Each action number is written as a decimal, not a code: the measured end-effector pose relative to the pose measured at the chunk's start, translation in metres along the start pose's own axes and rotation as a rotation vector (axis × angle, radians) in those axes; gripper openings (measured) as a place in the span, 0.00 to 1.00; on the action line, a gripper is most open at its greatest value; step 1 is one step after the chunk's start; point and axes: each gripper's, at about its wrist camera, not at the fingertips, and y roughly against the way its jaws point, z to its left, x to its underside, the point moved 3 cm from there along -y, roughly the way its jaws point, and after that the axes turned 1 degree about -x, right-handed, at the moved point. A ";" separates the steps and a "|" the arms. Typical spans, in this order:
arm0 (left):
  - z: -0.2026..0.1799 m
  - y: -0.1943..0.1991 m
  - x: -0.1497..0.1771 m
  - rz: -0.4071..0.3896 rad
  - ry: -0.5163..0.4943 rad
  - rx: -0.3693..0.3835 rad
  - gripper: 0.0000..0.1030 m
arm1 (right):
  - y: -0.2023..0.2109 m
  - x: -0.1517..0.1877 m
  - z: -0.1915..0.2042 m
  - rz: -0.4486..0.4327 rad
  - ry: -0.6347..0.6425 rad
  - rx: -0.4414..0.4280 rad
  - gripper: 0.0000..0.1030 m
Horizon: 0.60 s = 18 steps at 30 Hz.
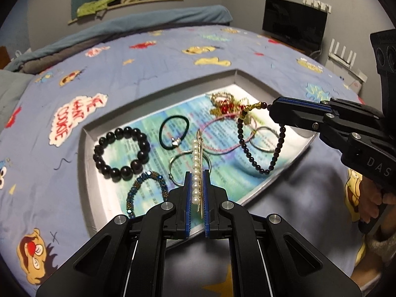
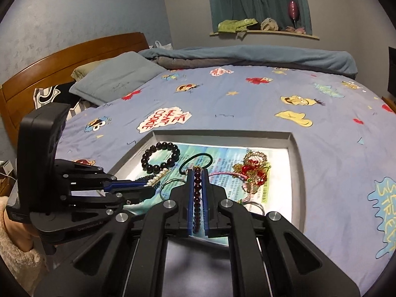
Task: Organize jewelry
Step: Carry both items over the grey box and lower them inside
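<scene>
1. The left hand-held gripper point(image 1: 198, 180) is closed on a pearl hair clip point(image 1: 197, 163), which runs lengthwise between its blue pads and sticks out past the fingertips.
2. The right hand-held gripper point(image 1: 272, 109) reaches in from the right and pinches a dark red bead bracelet point(image 1: 259, 146), whose loop hangs down over the tray point(image 1: 158, 94).
3. The shallow grey tray lies on a bed point(image 1: 173, 57) with a blue cartoon bedspread.
4. On the tray's printed paper lining lie a black bead bracelet point(image 1: 121, 153), a blue beaded bracelet point(image 1: 146, 190), a dark green hair tie point(image 1: 173, 131), silver hoops point(image 1: 188, 165) and a gold-and-red ornament point(image 1: 226, 105).
</scene>
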 end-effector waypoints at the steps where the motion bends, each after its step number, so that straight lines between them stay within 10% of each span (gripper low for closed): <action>1: 0.000 -0.001 0.000 0.008 0.000 0.008 0.08 | -0.001 0.000 -0.001 0.003 -0.004 0.001 0.06; 18: -0.010 -0.022 0.001 0.065 -0.049 0.070 0.09 | -0.032 0.026 -0.020 0.139 -0.018 0.077 0.06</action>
